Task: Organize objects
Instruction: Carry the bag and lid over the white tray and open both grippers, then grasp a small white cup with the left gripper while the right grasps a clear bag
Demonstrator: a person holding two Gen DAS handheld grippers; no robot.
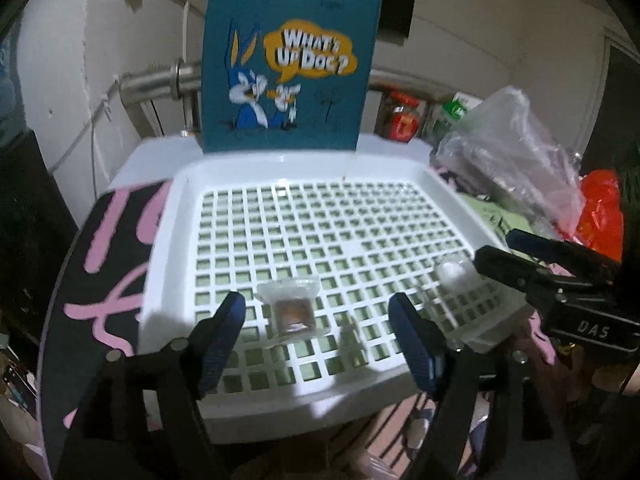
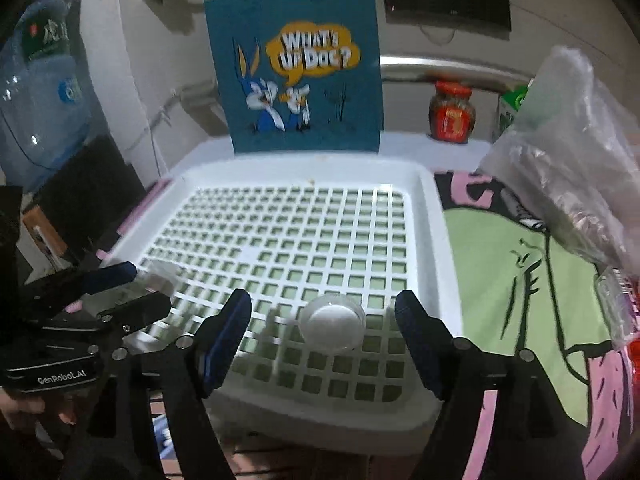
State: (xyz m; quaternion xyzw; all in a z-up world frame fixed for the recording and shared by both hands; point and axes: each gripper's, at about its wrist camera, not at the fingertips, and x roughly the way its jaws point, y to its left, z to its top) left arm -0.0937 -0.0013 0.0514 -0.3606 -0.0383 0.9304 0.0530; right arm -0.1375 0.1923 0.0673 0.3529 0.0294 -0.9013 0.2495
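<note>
A white grid tray (image 1: 192, 184) (image 2: 430, 208) lies on the table. A small clear cup with brown contents (image 1: 291, 309) lies in its near part, just ahead of my open, empty left gripper (image 1: 318, 318). A small clear cup with white contents (image 2: 333, 322) (image 1: 452, 271) stands near the tray's near right, between the fingertips of my open right gripper (image 2: 323, 316), which does not touch it. The left view shows the right gripper (image 1: 508, 250) from the side. The right view shows the left gripper (image 2: 136, 288) at the left.
A blue cartoon bag (image 1: 290, 60) (image 2: 300, 68) stands behind the tray. A crumpled clear plastic bag (image 1: 508, 152) (image 2: 568, 152) lies at the right. A red-lidded jar (image 2: 452, 112) stands at the back. A printed cloth (image 2: 516, 280) covers the table. A water bottle (image 2: 40, 92) stands at the left.
</note>
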